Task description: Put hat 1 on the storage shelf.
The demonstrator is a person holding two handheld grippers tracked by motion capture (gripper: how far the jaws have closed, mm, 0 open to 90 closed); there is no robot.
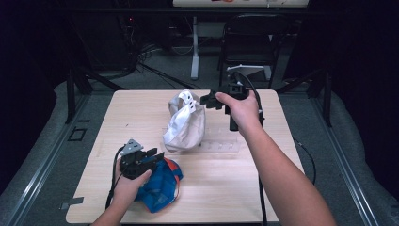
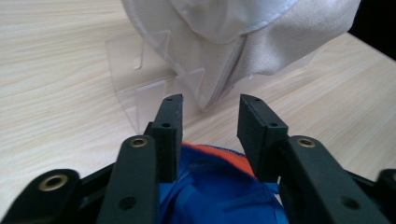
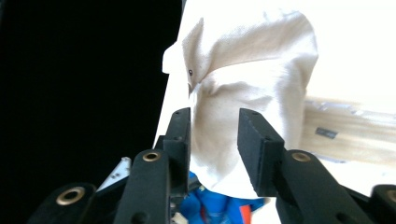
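Observation:
A cream cap [image 1: 184, 123] hangs on a clear acrylic stand [image 1: 221, 146] in the middle of the table. In the left gripper view the cream cap [image 2: 243, 37] and the stand [image 2: 140, 60] lie ahead of the jaws. A blue and orange cap [image 1: 162, 181] lies crumpled near the front left. My left gripper [image 1: 154, 154] hovers over it, open; the blue cap [image 2: 215, 186] shows low between the jaws of this gripper [image 2: 210, 116], which do not press on it. My right gripper [image 1: 205, 100] is open just right of the cream cap's top. The cream cap [image 3: 243, 70] lies beyond the open jaws of this gripper [image 3: 214, 126].
The wooden table [image 1: 226, 188] has bare room at the front right and far left. A black chair [image 1: 249, 42] and a white desk leg [image 1: 195, 47] stand on the floor behind the table. Cables trail from both grippers.

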